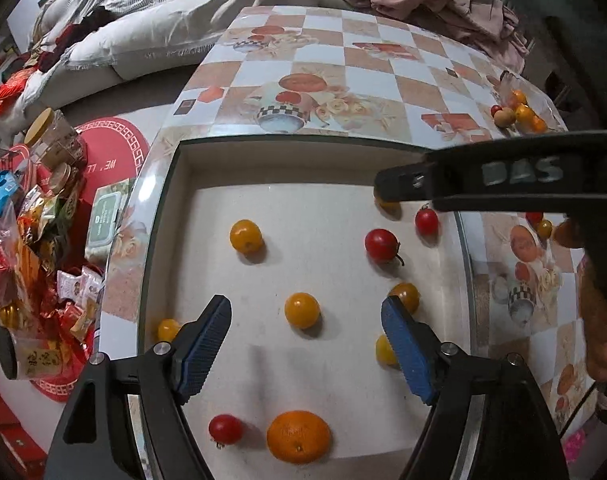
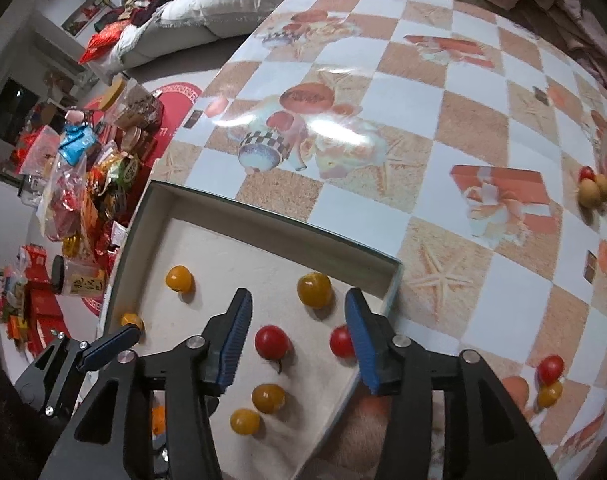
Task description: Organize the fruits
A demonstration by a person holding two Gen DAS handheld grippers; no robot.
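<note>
Both tools are matte black plastic frames with triangular cut-outs, and round silver screw heads sit at the joints behind the fingers. The left gripper (image 1: 305,322) ends in two fingers faced with ribbed blue pads (image 1: 207,344), and the right gripper (image 2: 299,336) carries the same blue ribbed pads (image 2: 235,340) on identical black arms. Seen from the left wrist, the right tool's black side bears raised pale letters that look mirrored, and behind it shows the bare skin of the person's right hand (image 1: 601,332).
</note>
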